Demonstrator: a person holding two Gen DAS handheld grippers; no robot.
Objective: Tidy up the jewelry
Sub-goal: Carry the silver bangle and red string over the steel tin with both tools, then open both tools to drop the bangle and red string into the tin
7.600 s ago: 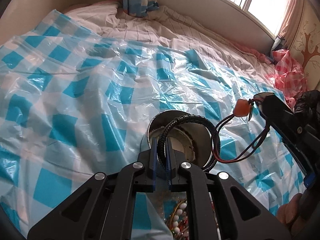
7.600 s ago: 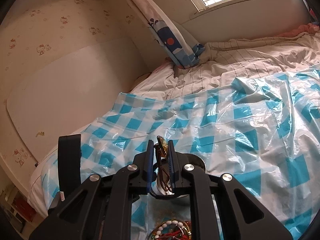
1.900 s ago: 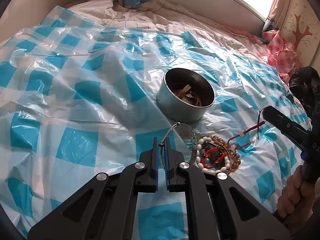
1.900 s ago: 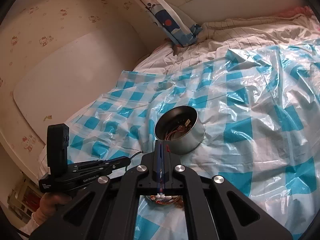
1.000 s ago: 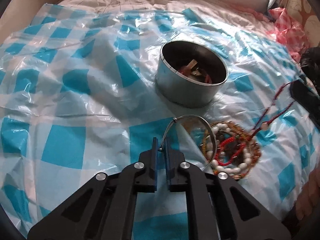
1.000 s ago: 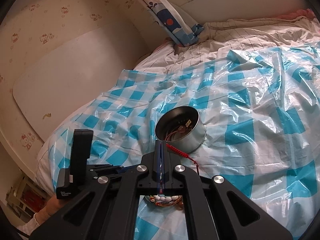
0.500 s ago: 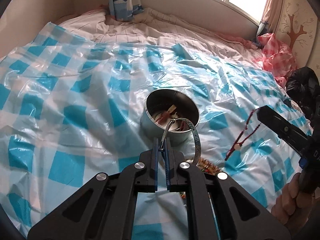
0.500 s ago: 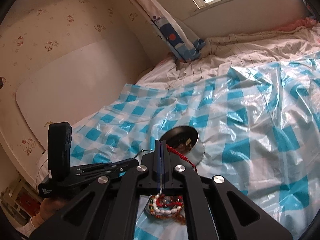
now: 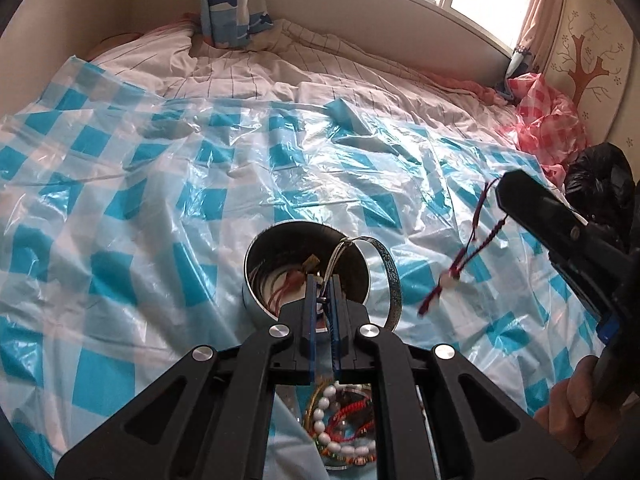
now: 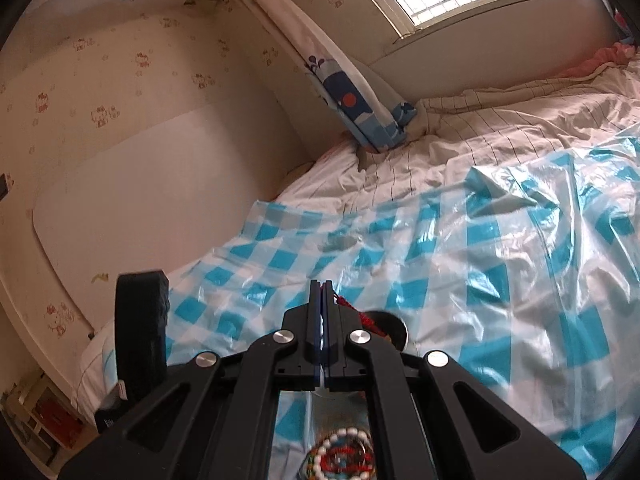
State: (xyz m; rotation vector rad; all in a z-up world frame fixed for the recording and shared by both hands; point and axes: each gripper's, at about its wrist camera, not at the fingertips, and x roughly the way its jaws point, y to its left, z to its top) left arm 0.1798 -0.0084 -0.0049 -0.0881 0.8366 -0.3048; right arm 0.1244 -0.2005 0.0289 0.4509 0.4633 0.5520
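A round metal tin (image 9: 260,258) with jewelry inside sits on the blue-checked plastic sheet. My left gripper (image 9: 323,286) is shut on a thin silver bangle (image 9: 390,270) and holds it over the tin's near rim. My right gripper (image 10: 322,292) is shut on a red cord bracelet (image 10: 362,314), which hangs to the right of the tin in the left wrist view (image 9: 470,256). A pile of white and coloured bead bracelets (image 9: 344,432) lies under the left gripper. In the right wrist view the tin (image 10: 394,330) is mostly hidden.
The plastic sheet (image 9: 140,200) covers a bed with a striped duvet (image 9: 320,68). A blue pillow (image 9: 230,4) leans at the headboard. A pink checked cloth (image 9: 548,116) and a black bag (image 9: 600,188) lie at the far right.
Both grippers have lifted and moved forward. The bangle now hangs over the tin's rim, and the red cord hangs higher, beside the tin.
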